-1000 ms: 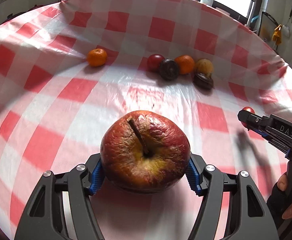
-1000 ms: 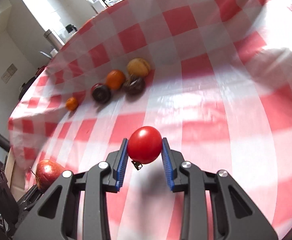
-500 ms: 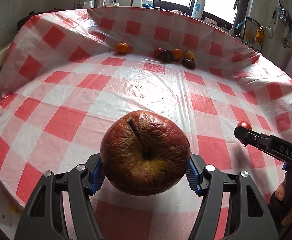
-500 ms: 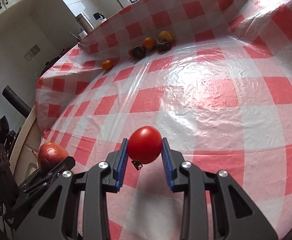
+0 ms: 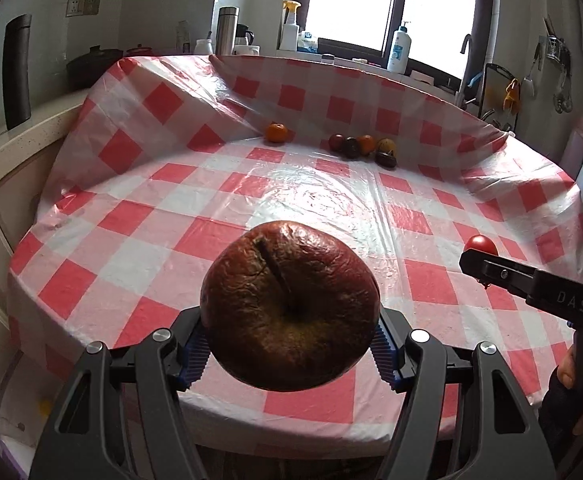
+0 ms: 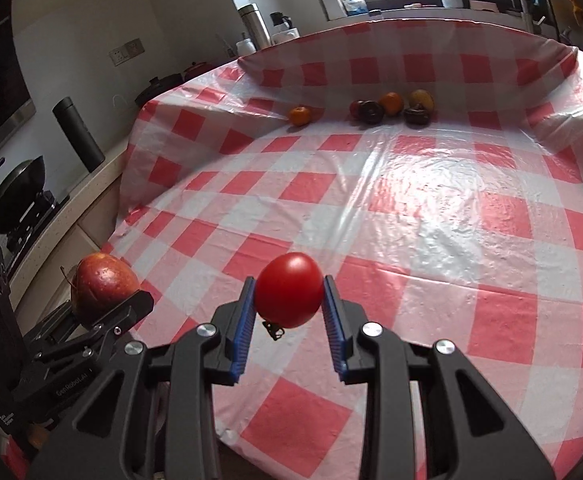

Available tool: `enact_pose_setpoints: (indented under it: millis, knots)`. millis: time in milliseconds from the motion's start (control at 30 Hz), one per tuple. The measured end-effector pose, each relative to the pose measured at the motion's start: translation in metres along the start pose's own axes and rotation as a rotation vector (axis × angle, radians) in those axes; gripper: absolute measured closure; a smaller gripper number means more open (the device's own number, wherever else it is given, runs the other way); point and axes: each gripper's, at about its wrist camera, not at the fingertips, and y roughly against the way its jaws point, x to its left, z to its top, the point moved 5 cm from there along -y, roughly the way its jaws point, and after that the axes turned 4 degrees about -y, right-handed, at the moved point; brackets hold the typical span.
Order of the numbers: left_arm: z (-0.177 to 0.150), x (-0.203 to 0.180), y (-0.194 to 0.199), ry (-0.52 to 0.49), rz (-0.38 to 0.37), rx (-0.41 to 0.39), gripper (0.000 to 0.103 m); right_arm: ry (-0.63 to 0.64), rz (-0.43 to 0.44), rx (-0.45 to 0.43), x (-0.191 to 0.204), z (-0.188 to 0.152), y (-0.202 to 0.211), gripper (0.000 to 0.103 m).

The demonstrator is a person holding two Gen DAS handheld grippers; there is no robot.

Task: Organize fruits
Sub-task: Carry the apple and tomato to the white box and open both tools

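"DAS" reads on the right gripper (image 6: 289, 312), which pinches a red tomato (image 6: 288, 289); the left gripper (image 5: 289, 344), marked "GenRobot.AI", clamps a wrinkled apple (image 5: 289, 308).

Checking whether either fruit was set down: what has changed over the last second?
Both grippers pulled back from the far fruit cluster toward the table's near edge. The left gripper still clamps the apple; the right gripper still clamps the tomato. Nothing released.

Wrist views — shared tablecloth (image 5: 195, 236) ahead
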Motion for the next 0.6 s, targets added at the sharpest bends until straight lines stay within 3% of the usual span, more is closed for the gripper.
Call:
enact_pose_setpoints:
  millis: [400,600]
  knots:
    - [-0.049,0.083,0.043,0.105,0.094,-0.012,0.039,0.439,0.123,0.143,0.137,-0.070,-0.027,0.070]
    - [-0.076,0.140,0.062,0.198,0.179,-0.006,0.039,0.665,0.134,0.274,0.187,-0.118,-0.056,0.070]
